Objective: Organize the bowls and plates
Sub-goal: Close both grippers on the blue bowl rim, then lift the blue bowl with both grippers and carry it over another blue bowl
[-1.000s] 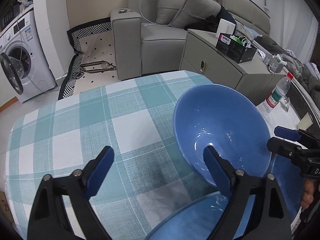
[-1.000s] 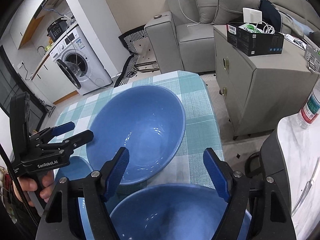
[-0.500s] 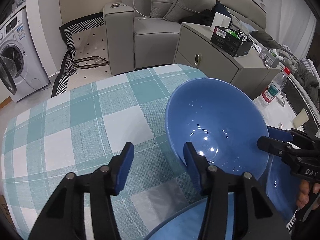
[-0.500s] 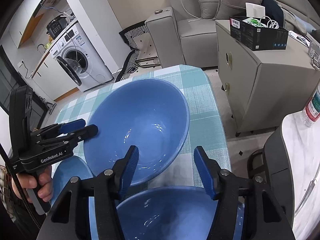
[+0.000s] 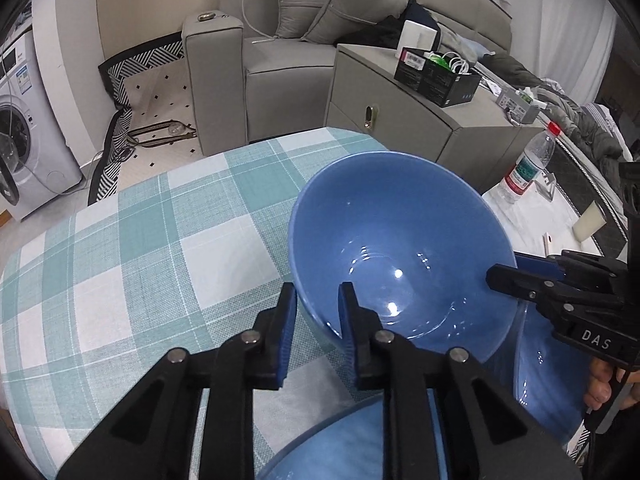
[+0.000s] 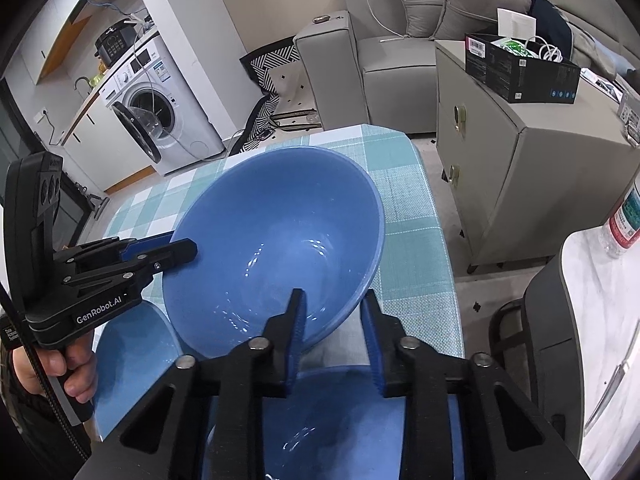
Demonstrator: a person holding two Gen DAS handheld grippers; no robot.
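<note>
Both tongs are pinching the big blue bowl (image 5: 400, 248) by its rim: left tongs (image 5: 316, 312) are clamping the near-left rim w/ one pad inside and one outside, right tongs (image 6: 332, 312) are doing the same on the near-right rim, jaws having just been closing onto it. Bowl is sitting toward the far right corner of the surface (image 5: 132, 248), which is wearing a teal-and-white checked woven cloth. Two more blue dishes are lying at the near edge: one right under the tongs (image 6: 340, 420), another at the near left (image 6: 132, 356); can't tell plate vs bowl for that one. Bowl is looking glazed, smooth, glossy, deep w/ thin flared wall, so prob. slippery. Lifting well means raising both sides evenly, keeping it level, then lowering centred onto its stack.
</note>
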